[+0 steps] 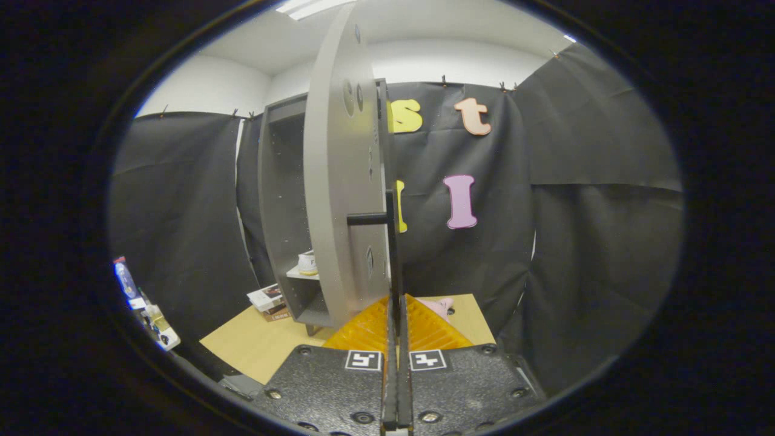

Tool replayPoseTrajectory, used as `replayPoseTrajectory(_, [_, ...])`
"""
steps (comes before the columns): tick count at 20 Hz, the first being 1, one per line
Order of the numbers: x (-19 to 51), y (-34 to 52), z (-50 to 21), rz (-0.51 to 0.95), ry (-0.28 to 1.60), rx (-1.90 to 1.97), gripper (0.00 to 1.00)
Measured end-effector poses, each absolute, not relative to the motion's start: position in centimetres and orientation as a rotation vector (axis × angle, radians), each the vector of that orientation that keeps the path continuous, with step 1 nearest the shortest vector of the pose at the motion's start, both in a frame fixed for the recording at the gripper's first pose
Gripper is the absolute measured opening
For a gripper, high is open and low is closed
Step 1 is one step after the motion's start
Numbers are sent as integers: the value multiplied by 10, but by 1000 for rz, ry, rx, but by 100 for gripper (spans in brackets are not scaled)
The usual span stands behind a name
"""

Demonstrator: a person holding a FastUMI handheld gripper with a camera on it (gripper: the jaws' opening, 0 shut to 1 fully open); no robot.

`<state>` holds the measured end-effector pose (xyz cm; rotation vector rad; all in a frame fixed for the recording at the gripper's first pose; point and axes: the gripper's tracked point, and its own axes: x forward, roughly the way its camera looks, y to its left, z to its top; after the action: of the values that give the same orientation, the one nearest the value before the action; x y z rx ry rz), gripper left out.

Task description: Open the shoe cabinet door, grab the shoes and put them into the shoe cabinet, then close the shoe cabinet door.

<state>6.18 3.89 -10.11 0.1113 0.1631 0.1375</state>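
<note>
One shoe (308, 263) sits on a shelf inside the shoe cabinet (280, 206), beyond and left of my gripper (396, 303), whose fingers are clenched on the open door's (342, 181) handle (392, 242).

Dim booth, ceiling light (309, 6), strong fisheye bending.

Gripper (396, 303) fingers seemingly pinch the open cabinet door's (339, 181) handle (392, 242).

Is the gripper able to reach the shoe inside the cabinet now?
Probably not directly. The gripper is shut, fingers at the door's edge below its handle, and the open door stands between them and the shoe on the shelf.
</note>
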Motion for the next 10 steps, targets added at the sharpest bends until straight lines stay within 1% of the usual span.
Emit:
replayPoseTrajectory(2, [43, 30, -104, 125, 152, 107, 5])
replayPoseTrajectory(3, [32, 22, -104, 108, 144, 105, 10])
replayPoseTrajectory(5, [8, 11, -106, 92, 135, 106, 40])
replayPoseTrajectory(6, [-1, 12, -106, 93, 133, 105, 49])
replayPoseTrajectory(7, [-11, 11, -106, 87, 129, 103, 52])
replayPoseTrajectory(10, [-35, 27, -113, 90, 130, 70, 78])
